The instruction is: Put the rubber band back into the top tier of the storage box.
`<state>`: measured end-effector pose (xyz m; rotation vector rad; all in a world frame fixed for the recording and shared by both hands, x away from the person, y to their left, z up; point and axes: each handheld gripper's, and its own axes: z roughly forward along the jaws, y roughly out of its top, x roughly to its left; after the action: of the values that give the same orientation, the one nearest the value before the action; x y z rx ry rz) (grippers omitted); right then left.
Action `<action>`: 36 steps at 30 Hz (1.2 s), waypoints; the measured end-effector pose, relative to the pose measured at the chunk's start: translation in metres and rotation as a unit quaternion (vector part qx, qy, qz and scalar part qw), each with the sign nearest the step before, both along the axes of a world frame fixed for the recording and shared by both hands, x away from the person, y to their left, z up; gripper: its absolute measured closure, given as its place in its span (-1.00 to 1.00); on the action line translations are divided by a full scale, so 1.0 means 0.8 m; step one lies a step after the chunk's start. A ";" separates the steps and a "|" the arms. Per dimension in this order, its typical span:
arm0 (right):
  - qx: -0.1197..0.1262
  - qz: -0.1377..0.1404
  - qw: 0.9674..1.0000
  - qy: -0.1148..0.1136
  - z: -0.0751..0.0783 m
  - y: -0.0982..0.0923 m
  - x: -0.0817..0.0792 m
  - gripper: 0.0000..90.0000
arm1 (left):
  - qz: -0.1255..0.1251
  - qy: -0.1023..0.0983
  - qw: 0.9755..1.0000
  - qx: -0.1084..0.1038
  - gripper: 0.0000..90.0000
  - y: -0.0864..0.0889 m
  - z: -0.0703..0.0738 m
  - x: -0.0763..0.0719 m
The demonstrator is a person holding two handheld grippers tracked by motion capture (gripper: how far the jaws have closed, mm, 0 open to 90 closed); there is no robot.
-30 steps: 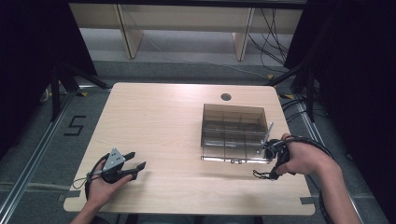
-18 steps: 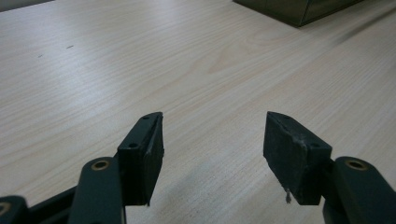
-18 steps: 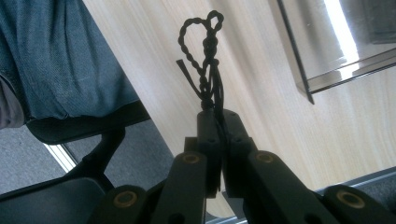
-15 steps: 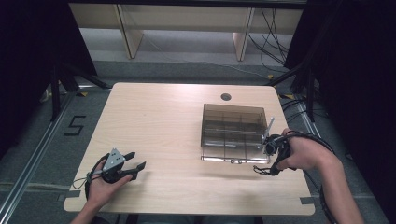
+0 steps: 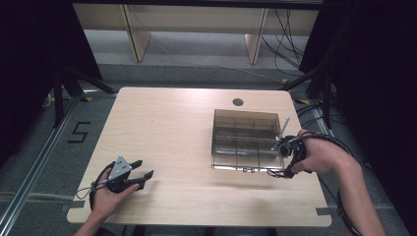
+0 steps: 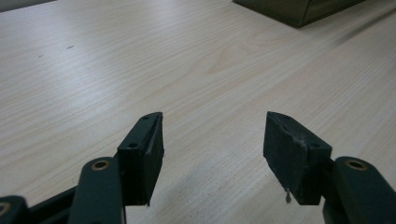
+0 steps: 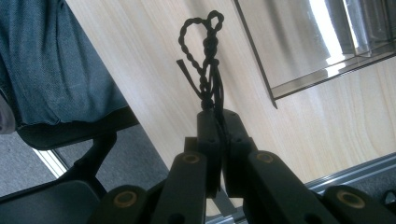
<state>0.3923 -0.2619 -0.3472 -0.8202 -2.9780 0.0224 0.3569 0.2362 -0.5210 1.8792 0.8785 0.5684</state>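
1. Right tongs [image 7: 219, 135] are pressed together on a black twisted cord [image 7: 205, 60]. A loop and a knotted stretch stand out past the tips; the rest is hidden between the pads.
2. In the high view the right tongs [image 5: 286, 158] sit at about 4 o'clock on the worktop [image 5: 167, 128], just beside the right front corner of the clear compartment box [image 5: 245, 132].
3. Left tongs [image 6: 212, 154] stand apart, nothing between them, low over bare worktop at about 8 o'clock [image 5: 139, 176].
4. Risk: the grip is on a thin strand near the pad tips. A tug or a slight slackening would probably let the cord slide out.
5. Risk: the free loop could snag on the box wall or a divider when brought over it, pulling the cord loose or shifting the box.
6. Risk: the limp cord may land across two compartments.
7. Count: cord, one; box, one, its compartments too faint to count; tongs, two; worktop, one.
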 end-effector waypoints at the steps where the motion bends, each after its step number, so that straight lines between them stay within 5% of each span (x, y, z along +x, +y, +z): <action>1: -0.001 0.000 1.000 -0.002 0.001 0.001 0.000 0.97 | 0.002 0.003 1.000 -0.002 -0.16 0.000 0.000 -0.001; 20: 0.010 0.015 1.000 -0.004 0.004 0.002 0.019 0.97 | 0.001 0.002 1.000 -0.001 -0.16 0.000 0.000 0.000; 36: 0.015 -0.004 1.000 -0.010 0.005 0.001 0.031 0.97 | 0.000 -0.001 1.000 -0.001 -0.16 0.000 0.000 0.000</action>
<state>0.4174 -0.2609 -0.3434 -0.8346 -2.9864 -0.0309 0.3571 0.2364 -0.5210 1.8762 0.8778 0.5690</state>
